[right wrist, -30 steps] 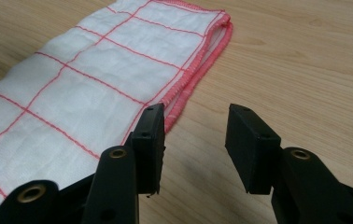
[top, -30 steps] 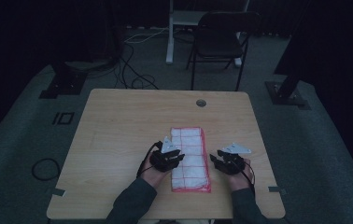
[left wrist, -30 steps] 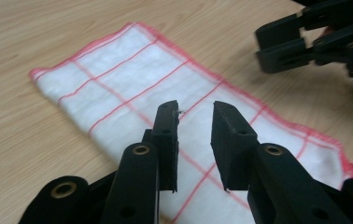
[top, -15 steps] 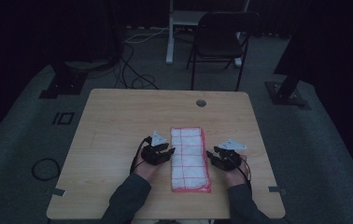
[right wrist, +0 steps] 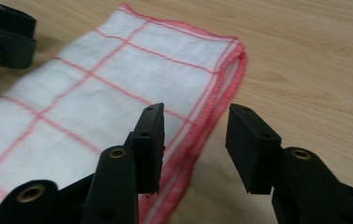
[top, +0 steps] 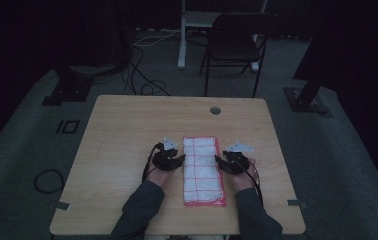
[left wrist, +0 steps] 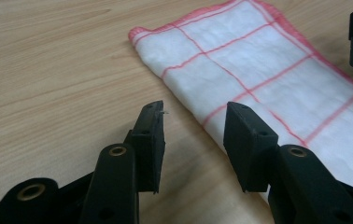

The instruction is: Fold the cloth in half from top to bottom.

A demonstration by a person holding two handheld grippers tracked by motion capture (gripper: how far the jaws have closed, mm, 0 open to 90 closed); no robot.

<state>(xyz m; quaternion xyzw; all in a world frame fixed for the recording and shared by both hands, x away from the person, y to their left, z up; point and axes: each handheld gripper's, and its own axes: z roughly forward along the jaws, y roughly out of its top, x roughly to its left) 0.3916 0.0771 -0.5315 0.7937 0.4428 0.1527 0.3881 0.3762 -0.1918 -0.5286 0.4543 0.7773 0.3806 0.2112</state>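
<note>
In the high view we see a folded white cloth (top: 204,170) with a red grid and red hem lying flat as a long strip on the wooden desk (top: 127,130), a little right of the frame's centre and running from mid-frame down toward the bottom edge. Our left gripper (top: 169,159) sits just beside the cloth's left long edge, and our right gripper (top: 231,162) just beside its right long edge, so the cloth lies between the two; our dark sleeves (top: 138,212) come in from the bottom of the frame. In the left gripper view the cloth (left wrist: 263,84) fills the upper right of the frame, its folded edge running diagonally under the right-hand jaw, while the left-hand jaw stands over bare wood; these jaws have just been opening, they are released and spread apart, and nothing is pinched between them. In the right gripper view the cloth (right wrist: 95,98) spreads across the left and centre of the frame, its red hem passing below the gap between the jaws, which stand apart and released, pressing on nothing. At the upper left of that frame we see part of the other gripper (right wrist: 4,35), dark and out of focus.
</note>
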